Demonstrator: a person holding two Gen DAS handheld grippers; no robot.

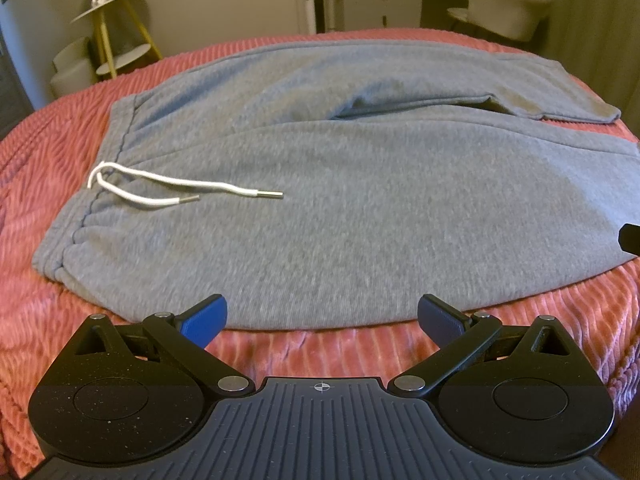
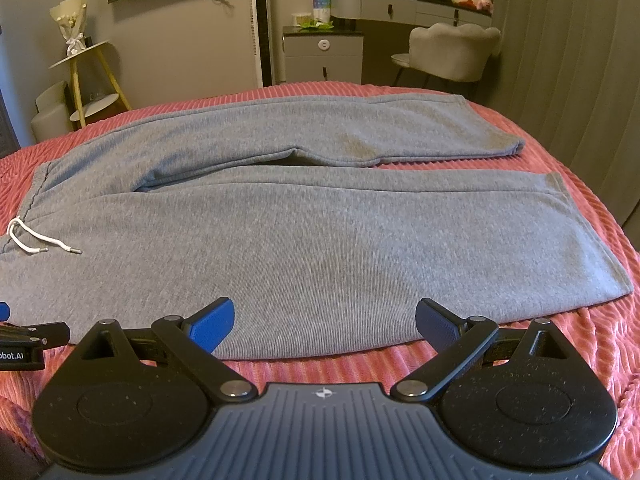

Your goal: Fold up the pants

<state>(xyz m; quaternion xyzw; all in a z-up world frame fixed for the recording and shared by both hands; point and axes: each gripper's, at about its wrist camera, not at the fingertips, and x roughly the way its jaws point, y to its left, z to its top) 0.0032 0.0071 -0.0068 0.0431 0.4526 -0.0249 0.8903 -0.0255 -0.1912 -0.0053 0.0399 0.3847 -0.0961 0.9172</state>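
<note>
Grey sweatpants [image 1: 340, 200] lie flat on a pink ribbed bedspread [image 1: 52, 320], waistband at the left with a white drawstring [image 1: 168, 190], both legs running to the right. My left gripper [image 1: 322, 316] is open and empty, just over the near edge of the pants by the hip. My right gripper [image 2: 324, 318] is open and empty over the near edge of the front leg of the pants [image 2: 340, 248], whose cuffs lie at the right. The left gripper's tip [image 2: 24, 340] shows at the right wrist view's left edge.
The bedspread [image 2: 560, 360] extends around the pants. Beyond the bed stand a yellow-legged side table [image 2: 88, 80], a grey cabinet [image 2: 324, 56], a vanity desk with a mirror [image 2: 412, 4] and a padded chair [image 2: 452, 52].
</note>
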